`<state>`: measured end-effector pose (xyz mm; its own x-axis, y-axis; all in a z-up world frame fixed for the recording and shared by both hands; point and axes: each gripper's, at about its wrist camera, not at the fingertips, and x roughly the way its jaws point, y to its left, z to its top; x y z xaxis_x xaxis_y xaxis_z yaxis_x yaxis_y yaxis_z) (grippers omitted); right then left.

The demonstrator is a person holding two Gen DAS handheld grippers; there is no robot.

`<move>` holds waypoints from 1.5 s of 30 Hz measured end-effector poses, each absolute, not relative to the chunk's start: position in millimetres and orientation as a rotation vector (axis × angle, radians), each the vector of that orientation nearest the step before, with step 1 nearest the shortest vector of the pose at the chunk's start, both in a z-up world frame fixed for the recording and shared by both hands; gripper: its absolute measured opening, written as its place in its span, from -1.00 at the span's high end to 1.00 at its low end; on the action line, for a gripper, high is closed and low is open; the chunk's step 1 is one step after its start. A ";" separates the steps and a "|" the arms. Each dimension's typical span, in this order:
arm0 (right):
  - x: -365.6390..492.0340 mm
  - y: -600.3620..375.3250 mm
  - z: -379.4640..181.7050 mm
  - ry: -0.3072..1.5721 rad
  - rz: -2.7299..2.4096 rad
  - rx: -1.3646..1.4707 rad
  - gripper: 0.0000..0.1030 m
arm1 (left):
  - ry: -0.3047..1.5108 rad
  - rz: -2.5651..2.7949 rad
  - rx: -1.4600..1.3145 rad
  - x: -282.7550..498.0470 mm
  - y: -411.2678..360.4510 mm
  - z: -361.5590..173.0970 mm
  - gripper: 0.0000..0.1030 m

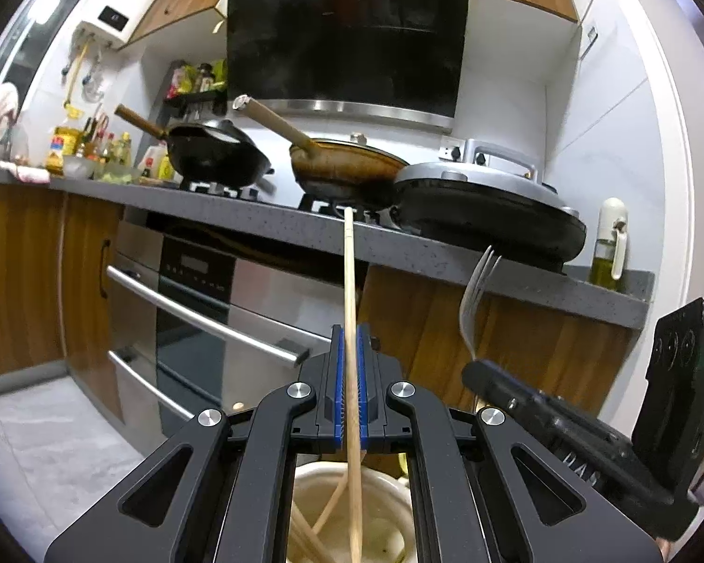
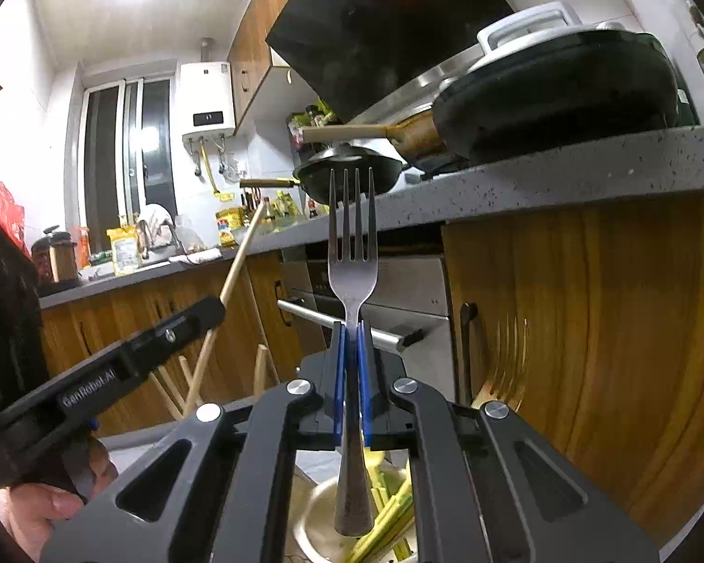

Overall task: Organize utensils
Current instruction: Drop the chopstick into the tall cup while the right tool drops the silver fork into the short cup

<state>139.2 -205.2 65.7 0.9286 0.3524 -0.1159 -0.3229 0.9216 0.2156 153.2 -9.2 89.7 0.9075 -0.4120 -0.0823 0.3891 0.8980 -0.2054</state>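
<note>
Left gripper (image 1: pixel 350 384): jaws closed on 1 wooden chopstick (image 1: pixel 349 281), raised above a white holder (image 1: pixel 389 506). Right gripper (image 2: pixel 352 384): jaws closed on 1 fork (image 2: pixel 353 253), above a cup (image 2: pixel 314 516) of yellow-green sticks. Neither is deposited; sorting appears mid-course.

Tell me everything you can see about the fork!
The fork looks like shiny silver metal, with four long tines pointing up and a handle that widens at the bottom. It stands upright, pinched at its neck between the blue pads of the right tongs. Its handle end hangs over a white cup holding yellow-green sticks.
</note>
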 end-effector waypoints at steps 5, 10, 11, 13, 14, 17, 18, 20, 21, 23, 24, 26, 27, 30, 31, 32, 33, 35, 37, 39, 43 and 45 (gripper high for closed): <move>141.4 -200.8 58.1 0.206 0.344 0.152 0.90 | 0.115 -0.417 -0.123 143.6 -17.6 81.8 0.90; 130.8 -202.6 51.9 0.255 0.337 0.116 0.90 | 0.109 -0.423 -0.110 129.2 -14.8 78.5 0.90; 126.6 -203.4 51.1 0.258 0.329 0.106 0.90 | 0.103 -0.417 -0.099 124.4 -14.1 78.2 0.90; 120.5 -204.2 49.2 0.268 0.323 0.091 0.90 | 0.102 -0.418 -0.081 116.8 -13.7 77.7 0.90; 117.9 -204.8 48.3 0.272 0.317 0.085 0.90 | 0.105 -0.416 -0.075 114.0 -13.6 77.5 0.90; 110.4 -208.7 44.6 0.288 0.298 0.085 0.90 | 0.121 -0.415 -0.071 102.5 -12.1 75.9 0.90; 109.2 -210.8 43.4 0.292 0.295 0.088 0.90 | 0.129 -0.416 -0.072 99.8 -11.5 74.8 0.90; 106.6 -214.9 40.8 0.305 0.289 0.093 0.90 | 0.146 -0.421 -0.068 94.5 -11.1 71.6 0.90; 105.3 -217.6 39.1 0.310 0.284 0.099 0.90 | 0.159 -0.417 -0.061 91.5 -11.1 69.5 0.90; 105.6 -222.1 35.9 0.324 0.282 0.113 0.90 | 0.195 -0.416 -0.052 90.7 -12.3 65.0 0.90; 105.9 -223.6 33.5 0.333 0.281 0.121 0.90 | 0.213 -0.411 -0.044 91.0 -13.8 62.0 0.90; 107.7 -224.5 30.0 0.348 0.280 0.125 0.90 | 0.235 -0.403 -0.032 91.9 -16.3 57.3 0.90; 108.7 -223.1 30.0 0.354 0.280 0.127 0.90 | 0.248 -0.400 -0.026 93.0 -17.2 55.6 0.90; 111.0 -220.2 27.3 0.371 0.278 0.119 0.90 | 0.277 -0.398 -0.011 95.3 -21.9 52.2 0.90; 111.6 -219.6 26.3 0.378 0.278 0.117 0.90 | 0.289 -0.398 -0.007 96.5 -23.3 51.0 0.90; 113.0 -218.8 24.5 0.389 0.278 0.117 0.90 | 0.295 -0.396 -0.005 97.1 -23.8 50.1 0.90; 113.5 -218.1 24.6 0.395 0.278 0.118 0.90 | 0.302 -0.397 -0.007 98.0 -23.5 49.0 0.90; 118.0 -217.6 23.6 0.412 0.279 0.118 0.90 | 0.314 -0.398 -0.016 100.7 -22.7 47.1 0.90; 120.6 -218.4 22.4 0.421 0.281 0.126 0.90 | 0.315 -0.396 -0.018 101.2 -22.0 46.8 0.90; 121.9 -219.6 22.4 0.426 0.285 0.135 0.90 | 0.316 -0.392 -0.022 102.0 -20.7 46.9 0.90; 122.4 -220.8 22.0 0.427 0.287 0.142 0.90 | 0.316 -0.392 -0.031 102.5 -19.3 47.2 0.87; 123.6 -222.1 21.6 0.429 0.291 0.149 0.89 | 0.316 -0.389 -0.030 102.6 -19.5 47.4 0.83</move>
